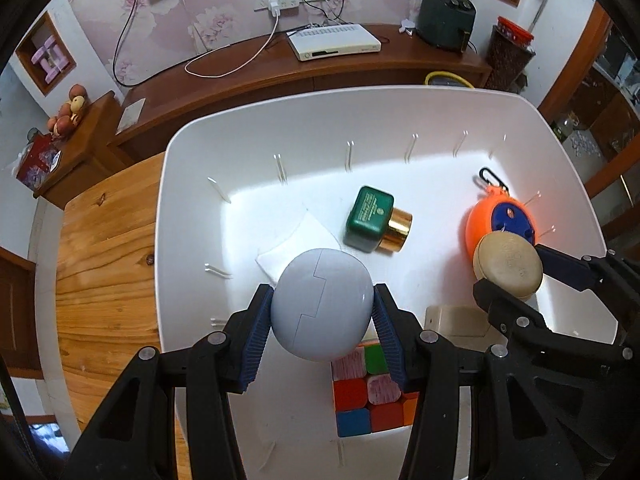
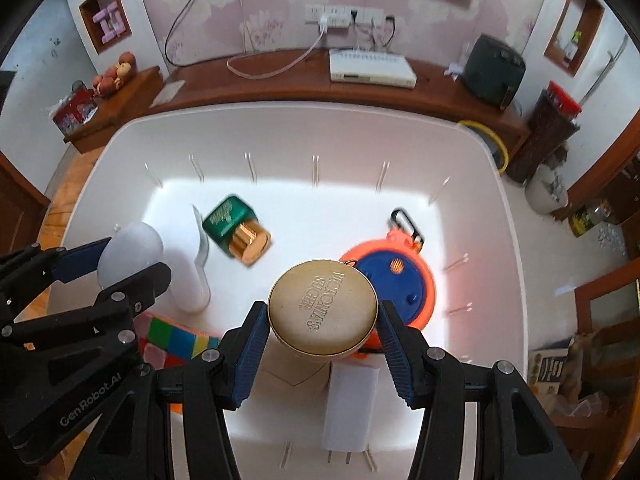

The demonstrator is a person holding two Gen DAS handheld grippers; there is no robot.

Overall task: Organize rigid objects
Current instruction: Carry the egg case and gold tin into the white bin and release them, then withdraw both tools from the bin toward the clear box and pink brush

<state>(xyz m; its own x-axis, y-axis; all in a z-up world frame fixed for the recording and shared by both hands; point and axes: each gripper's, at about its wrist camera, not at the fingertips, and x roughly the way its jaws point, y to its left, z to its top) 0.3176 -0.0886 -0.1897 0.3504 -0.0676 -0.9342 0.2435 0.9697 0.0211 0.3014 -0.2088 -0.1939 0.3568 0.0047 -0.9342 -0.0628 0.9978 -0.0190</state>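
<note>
Over a white bin [image 1: 360, 100], my left gripper [image 1: 322, 296] is shut on a pale blue-grey egg-shaped shell [image 1: 320, 312]. To its right, my right gripper [image 1: 512, 270] is shut on a round tan tin [image 1: 508, 266]. In the right wrist view the tin [image 2: 322, 312] has embossed lettering and sits between the right gripper's [image 2: 322, 312] blue pads. The left gripper [image 2: 128, 260] holds the egg shell [image 2: 130, 248] at the left. On the bin's [image 2: 280, 110] floor lie a green bottle with a gold cap [image 1: 374, 224] [image 2: 236, 228], an orange-and-blue reel [image 1: 500, 220] [image 2: 404, 280] and a colour cube [image 1: 368, 392] [image 2: 176, 340].
A flat white pad [image 1: 298, 240] and a beige box [image 1: 456, 320] also lie in the bin, with a white box [image 2: 350, 408] near its front wall. The bin stands on a wooden table [image 1: 104, 240]. A dark cabinet with a white set-top box [image 1: 334, 42] runs behind.
</note>
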